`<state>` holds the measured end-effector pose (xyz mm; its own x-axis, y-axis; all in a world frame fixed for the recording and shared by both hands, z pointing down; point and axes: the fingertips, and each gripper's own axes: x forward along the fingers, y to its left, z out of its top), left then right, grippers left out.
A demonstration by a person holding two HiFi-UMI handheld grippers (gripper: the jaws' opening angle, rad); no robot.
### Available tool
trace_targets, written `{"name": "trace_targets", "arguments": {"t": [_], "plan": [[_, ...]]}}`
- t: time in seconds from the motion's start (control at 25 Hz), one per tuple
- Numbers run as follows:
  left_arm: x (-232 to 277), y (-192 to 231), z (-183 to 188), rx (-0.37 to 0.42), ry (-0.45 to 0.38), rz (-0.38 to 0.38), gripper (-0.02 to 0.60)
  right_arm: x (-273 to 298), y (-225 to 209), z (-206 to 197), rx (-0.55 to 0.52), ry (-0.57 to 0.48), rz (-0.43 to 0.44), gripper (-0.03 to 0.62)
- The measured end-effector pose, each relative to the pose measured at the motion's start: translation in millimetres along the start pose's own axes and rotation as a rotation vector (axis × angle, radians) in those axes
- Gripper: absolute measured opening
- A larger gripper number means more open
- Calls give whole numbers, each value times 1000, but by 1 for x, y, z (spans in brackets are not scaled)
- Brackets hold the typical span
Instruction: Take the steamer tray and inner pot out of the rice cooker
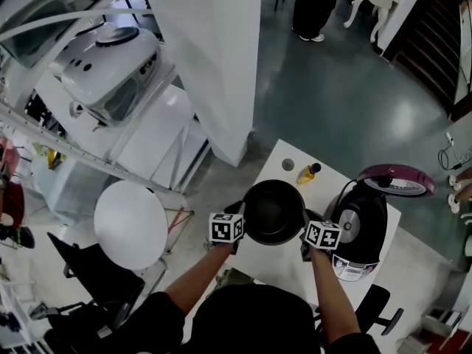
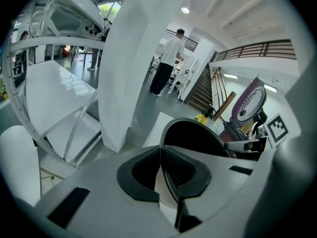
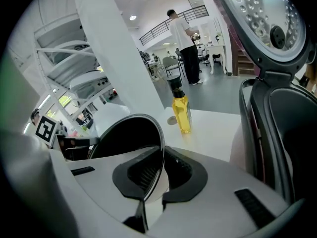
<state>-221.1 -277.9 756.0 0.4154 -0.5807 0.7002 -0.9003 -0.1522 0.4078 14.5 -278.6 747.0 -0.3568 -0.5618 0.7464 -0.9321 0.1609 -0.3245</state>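
Black inner pot (image 1: 273,212) over the white table (image 1: 279,265), just left of the rice cooker (image 1: 360,227), whose lid (image 1: 394,181) stands open. The left gripper (image 1: 241,217) and right gripper (image 1: 305,226) are each nearly closed, clamping opposite sides of the pot's rim. A yellow bottle (image 1: 307,173) stands at the far edge. Any print on the cooker is too small to read.

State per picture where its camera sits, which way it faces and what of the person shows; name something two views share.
Head view: on the head, facing steeply down at the table; forearms, left gripper and right gripper show.
Left gripper view: on that gripper, looking along its jaws, shut on the inner pot rim, towards the rice cooker.
Right gripper view: on that gripper, along its jaws, shut on the opposite rim, towards a yellow bottle.
Shared: both gripper views show the inner pot.
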Motion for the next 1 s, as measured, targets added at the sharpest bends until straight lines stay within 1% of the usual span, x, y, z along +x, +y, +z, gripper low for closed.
{"name": "trace_targets", "arguments": {"t": [0.08, 0.16, 0.28, 0.36, 0.52, 0.64, 0.76, 0.84, 1.0], "plan": [[0, 0, -1, 4, -2, 5, 23, 0, 0, 0, -8, -7, -14, 21], [0, -1, -1, 25, -5, 8, 23, 0, 0, -1, -7, -16, -23, 21], [0, -4, -1, 103, -13, 2, 25, -5, 0, -1, 6, -30, -26, 21], [-1, -4, 1, 134, -21, 1, 28, -10, 2, 0, 13, -40, -30, 21], [-14, -6, 10, 130, -67, -11, 28, -29, 10, 2, 16, -64, -26, 21], [-28, -11, 29, 156, -134, -48, 28, -55, 18, 12, 8, -107, -27, 21], [-41, -16, 52, 174, -202, -100, 26, -77, 32, 28, -7, -173, -3, 20], [-53, -25, 55, 164, -228, -144, 17, -92, 45, 30, 1, -203, 29, 15], [-86, -57, 47, 154, -273, -211, 6, -117, 72, 22, -4, -244, 96, 3]]}}
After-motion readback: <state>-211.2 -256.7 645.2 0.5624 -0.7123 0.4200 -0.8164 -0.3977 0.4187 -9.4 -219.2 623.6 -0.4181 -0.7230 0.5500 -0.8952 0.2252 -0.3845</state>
